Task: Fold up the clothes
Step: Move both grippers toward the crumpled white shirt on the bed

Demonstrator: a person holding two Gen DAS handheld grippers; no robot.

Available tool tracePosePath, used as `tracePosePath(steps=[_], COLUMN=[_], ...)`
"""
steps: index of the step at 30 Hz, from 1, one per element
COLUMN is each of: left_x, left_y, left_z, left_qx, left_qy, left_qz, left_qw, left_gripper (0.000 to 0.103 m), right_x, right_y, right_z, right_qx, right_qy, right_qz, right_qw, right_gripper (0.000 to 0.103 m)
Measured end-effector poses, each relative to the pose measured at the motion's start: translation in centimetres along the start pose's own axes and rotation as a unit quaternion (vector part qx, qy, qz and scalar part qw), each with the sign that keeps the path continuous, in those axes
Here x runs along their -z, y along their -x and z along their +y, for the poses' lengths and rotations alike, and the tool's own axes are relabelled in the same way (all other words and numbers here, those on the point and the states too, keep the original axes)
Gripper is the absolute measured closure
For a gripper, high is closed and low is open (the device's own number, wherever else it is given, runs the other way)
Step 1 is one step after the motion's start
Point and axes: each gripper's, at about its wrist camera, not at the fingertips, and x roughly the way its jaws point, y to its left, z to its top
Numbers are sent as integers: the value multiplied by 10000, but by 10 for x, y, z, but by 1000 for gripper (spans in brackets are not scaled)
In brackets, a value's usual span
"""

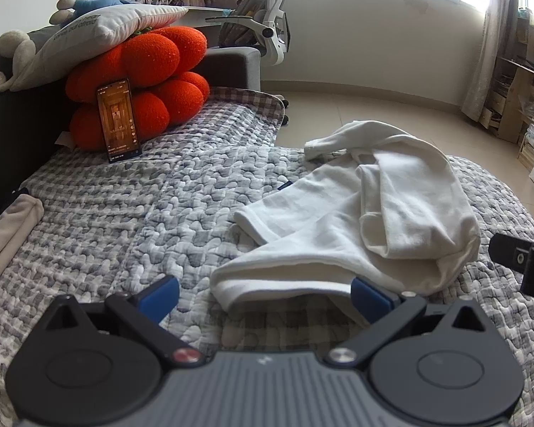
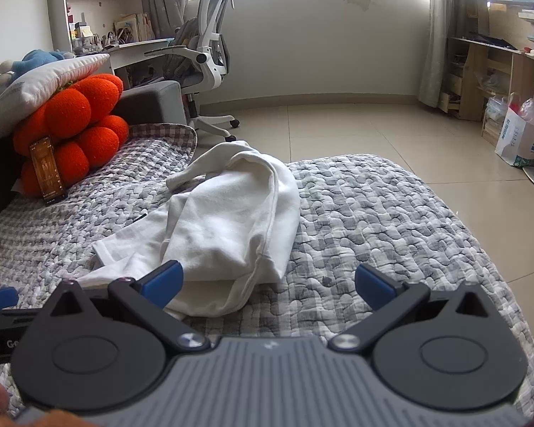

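A crumpled white garment lies on the grey checked quilt, a sleeve bunched on top. My left gripper stands open just in front of the garment's near hem, which lies between its blue fingertips without being pressed. In the right wrist view the same white garment lies ahead and left. My right gripper is open; its left fingertip overlaps the near edge of the cloth, and the right one is over bare quilt. Part of the other gripper shows at the right edge.
Orange plush cushions with a phone leaning on them sit at the back left under a white pillow. A folded beige cloth lies at the left. Beyond the quilt are tiled floor, an office chair and wooden shelves.
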Motion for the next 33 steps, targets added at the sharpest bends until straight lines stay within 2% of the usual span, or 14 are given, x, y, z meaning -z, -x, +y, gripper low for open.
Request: tracePosePath(steps=[4, 8, 21, 33], left_x=[-1, -2, 0, -2], left_y=[1, -6, -11, -7], left_z=[1, 1, 6, 13], left_qx=[27, 20, -67, -62], left_qy=[41, 16, -1, 185], left_qz=[-7, 129, 93, 26], left_qw=[10000, 9999, 9999, 9998], left_gripper=[0, 0, 0, 0], right_x=[5, 5, 6, 6], right_y=[-1, -12, -16, -16], right_z=[3, -3, 1, 3], right_qx=[63, 29, -65, -113], right_qy=[27, -84, -68, -63], right_qz=[-30, 165, 243, 278], right_qw=[10000, 9998, 9997, 9995], right_gripper=[0, 0, 0, 0])
